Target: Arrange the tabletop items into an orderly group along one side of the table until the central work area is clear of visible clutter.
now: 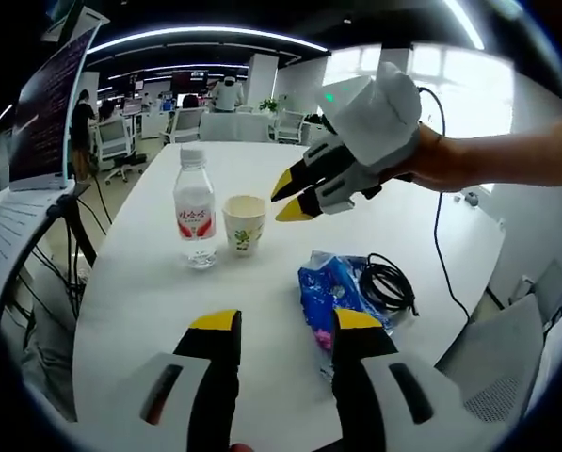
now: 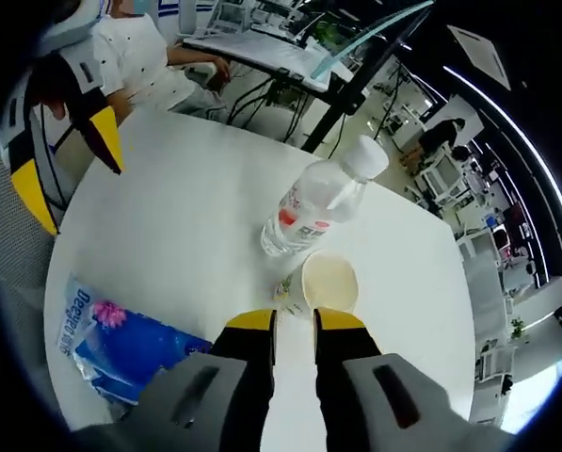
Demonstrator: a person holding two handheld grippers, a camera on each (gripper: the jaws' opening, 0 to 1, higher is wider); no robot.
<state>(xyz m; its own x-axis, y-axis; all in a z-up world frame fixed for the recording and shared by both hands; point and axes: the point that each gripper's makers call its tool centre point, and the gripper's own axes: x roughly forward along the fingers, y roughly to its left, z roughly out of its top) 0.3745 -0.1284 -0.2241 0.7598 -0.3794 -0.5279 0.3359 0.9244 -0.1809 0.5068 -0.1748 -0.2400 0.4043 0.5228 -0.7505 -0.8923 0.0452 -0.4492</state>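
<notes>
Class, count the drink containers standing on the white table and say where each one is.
2: a water bottle standing toward the table's laptop side, and a paper cup right beside it, nearer the blue packet. None seems hidden.

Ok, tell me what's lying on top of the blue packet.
A coiled black cable rests on the blue packet's right part. The left gripper's jaw covers the packet's near edge.

Bottle [image 1: 195, 209] left of cup [image 1: 244, 224] on worktop [image 1: 149, 282], packet [image 1: 330, 299] nearer, cable [image 1: 386, 281] on packet's right
</notes>
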